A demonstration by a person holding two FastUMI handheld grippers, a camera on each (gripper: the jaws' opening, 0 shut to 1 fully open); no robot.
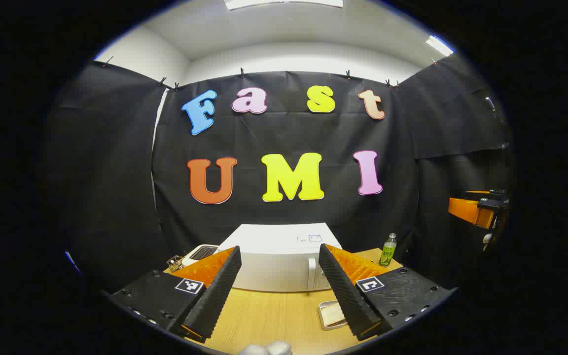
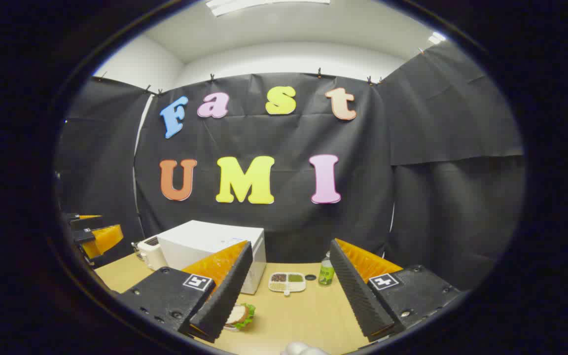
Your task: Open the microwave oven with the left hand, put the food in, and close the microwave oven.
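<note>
The white microwave (image 1: 274, 256) stands at the back of the wooden table (image 1: 274, 315), door closed, with its vertical handle (image 1: 312, 273) toward the right of its front. My left gripper (image 1: 280, 249) is held open in front of it, some way off, with nothing between its fingers. A sandwich on a small tray (image 1: 332, 314) lies on the table before the microwave's right end. In the right gripper view the microwave (image 2: 205, 244) is at the left and the sandwich (image 2: 240, 314) shows beside the inner finger. My right gripper (image 2: 291, 244) is open and empty.
A green bottle (image 1: 388, 250) stands right of the microwave, with a white compartment dish (image 2: 287, 282) of grains beside it. A white toaster-like appliance (image 2: 150, 251) sits left of the microwave. The right gripper (image 1: 479, 209) appears at the far right edge, the left gripper (image 2: 91, 231) at the far left.
</note>
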